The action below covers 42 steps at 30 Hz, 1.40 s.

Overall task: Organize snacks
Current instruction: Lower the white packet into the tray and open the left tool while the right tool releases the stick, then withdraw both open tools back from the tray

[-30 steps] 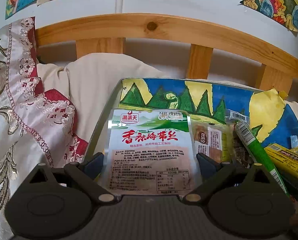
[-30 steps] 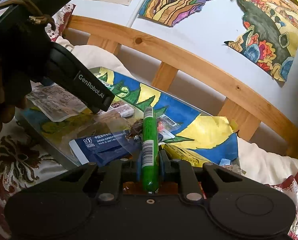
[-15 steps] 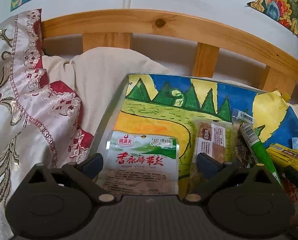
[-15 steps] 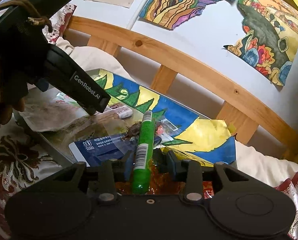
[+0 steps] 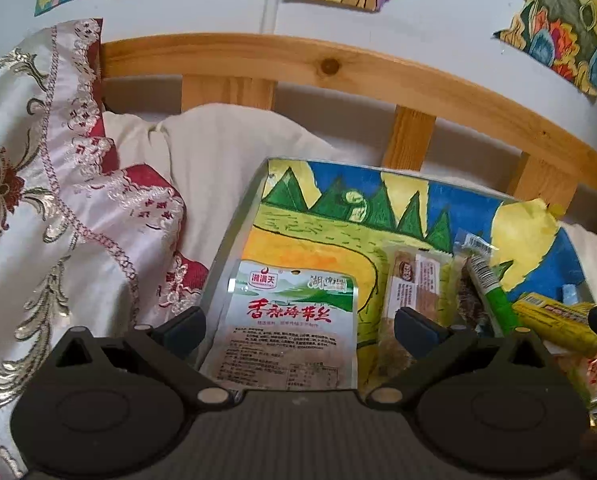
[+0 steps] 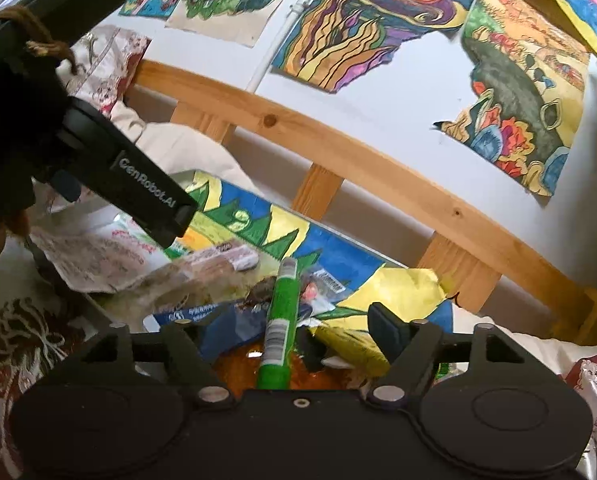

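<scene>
A tray (image 5: 234, 240) lined with a painted landscape sheet lies on the bed. A silver-green seaweed snack packet (image 5: 290, 320) lies flat at its left end, between the wide-open fingers of my left gripper (image 5: 298, 326), which hold nothing. Beside it lie a clear-wrapped brown bar (image 5: 410, 292), a green stick snack (image 5: 494, 300) and a yellow packet (image 5: 554, 320). My right gripper (image 6: 294, 328) is open above the green stick (image 6: 280, 320), which rests on a blue packet (image 6: 218, 320) and an orange packet (image 6: 238, 368). The left gripper body (image 6: 138, 192) shows in the right wrist view.
The tray rests on a cream pillow (image 5: 218, 152) against a wooden headboard (image 5: 338, 68). An embroidered satin cover (image 5: 38, 220) lies to the left. Colourful paintings (image 6: 518, 100) hang on the white wall behind.
My right gripper has opened and released the green stick, which now lies on the pile. My left gripper has pulled back and up from the seaweed packet lying in the tray.
</scene>
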Motion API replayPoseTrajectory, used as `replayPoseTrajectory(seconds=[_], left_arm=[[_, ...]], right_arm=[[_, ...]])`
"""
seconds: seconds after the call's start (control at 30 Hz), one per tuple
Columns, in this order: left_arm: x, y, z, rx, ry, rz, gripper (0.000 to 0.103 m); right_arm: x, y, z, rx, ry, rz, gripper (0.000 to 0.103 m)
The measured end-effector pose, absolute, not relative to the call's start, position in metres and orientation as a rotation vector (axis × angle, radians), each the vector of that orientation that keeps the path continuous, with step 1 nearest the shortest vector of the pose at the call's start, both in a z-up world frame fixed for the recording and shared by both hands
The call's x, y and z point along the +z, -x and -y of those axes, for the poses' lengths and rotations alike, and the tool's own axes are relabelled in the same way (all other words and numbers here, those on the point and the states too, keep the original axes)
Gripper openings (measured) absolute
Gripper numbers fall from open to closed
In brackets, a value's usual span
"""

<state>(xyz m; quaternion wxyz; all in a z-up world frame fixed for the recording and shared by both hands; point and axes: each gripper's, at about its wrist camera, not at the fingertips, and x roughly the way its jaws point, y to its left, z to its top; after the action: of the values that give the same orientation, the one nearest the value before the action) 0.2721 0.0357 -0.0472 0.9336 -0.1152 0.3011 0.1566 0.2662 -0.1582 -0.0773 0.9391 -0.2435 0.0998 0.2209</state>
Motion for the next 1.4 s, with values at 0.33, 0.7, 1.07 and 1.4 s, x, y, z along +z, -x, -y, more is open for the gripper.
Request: replayPoseTrajectory(seconds=[0.33,0.7,1.07,1.4], left_arm=[[-0.019,-0.237,-0.031,0.294,0.207,-0.559,0.102],[-0.001,-0.186,-0.025,0.266,0.214,-0.529,0.102],[0.005,-0.138,-0.020,0.247,0.199,-0.554,0.102],[-0.019,-0.098,-0.011,0.211,0.159,-0.591,0.102]], right_arm=[[-0.042,-0.243,0.174,0.440,0.406,-0.188,0.102],[-0.013,-0.197,0.198,0.405,0.341,-0.192,0.102],[-0.007,-0.149,0.222,0.389,0.270,-0.241,0.102],[-0.016,-0.124,0.239,0.336,0.190,-0.401,0.102]])
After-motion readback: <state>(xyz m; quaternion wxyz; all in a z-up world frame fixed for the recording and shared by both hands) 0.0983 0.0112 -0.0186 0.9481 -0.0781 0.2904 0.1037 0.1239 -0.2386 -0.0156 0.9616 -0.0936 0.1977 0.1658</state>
